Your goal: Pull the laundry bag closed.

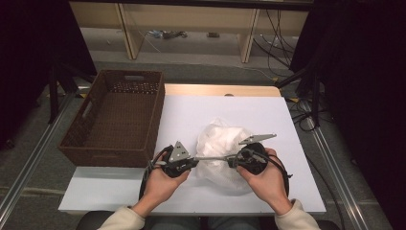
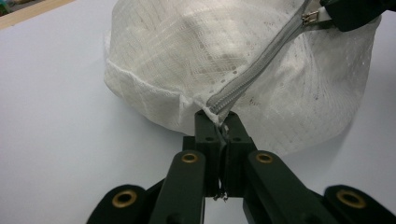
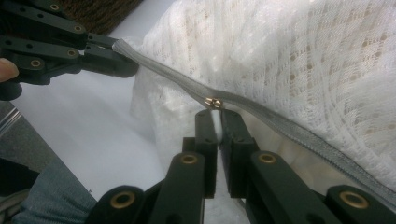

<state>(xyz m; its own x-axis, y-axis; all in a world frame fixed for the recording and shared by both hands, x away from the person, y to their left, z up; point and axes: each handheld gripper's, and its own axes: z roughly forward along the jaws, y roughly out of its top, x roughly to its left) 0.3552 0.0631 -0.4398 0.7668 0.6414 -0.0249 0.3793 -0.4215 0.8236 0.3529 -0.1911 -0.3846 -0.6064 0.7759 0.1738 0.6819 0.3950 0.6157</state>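
A white mesh bag (image 1: 221, 148) is seen lying on the worktop (image 1: 182, 120), right of a wicker basket (image 1: 115, 117). Its grey zip (image 2: 254, 70) is stretched between the two tools. The left tool (image 2: 220, 122) is clamped on the zip's end, at the bag's edge. The right tool (image 3: 215, 113) is closed on the zip's pull (image 3: 214, 102), farther along the tape. The zip is held taut just above the bag.

Brown wicker basket (image 1: 112, 117) at table's left edge; white table (image 1: 191, 115).
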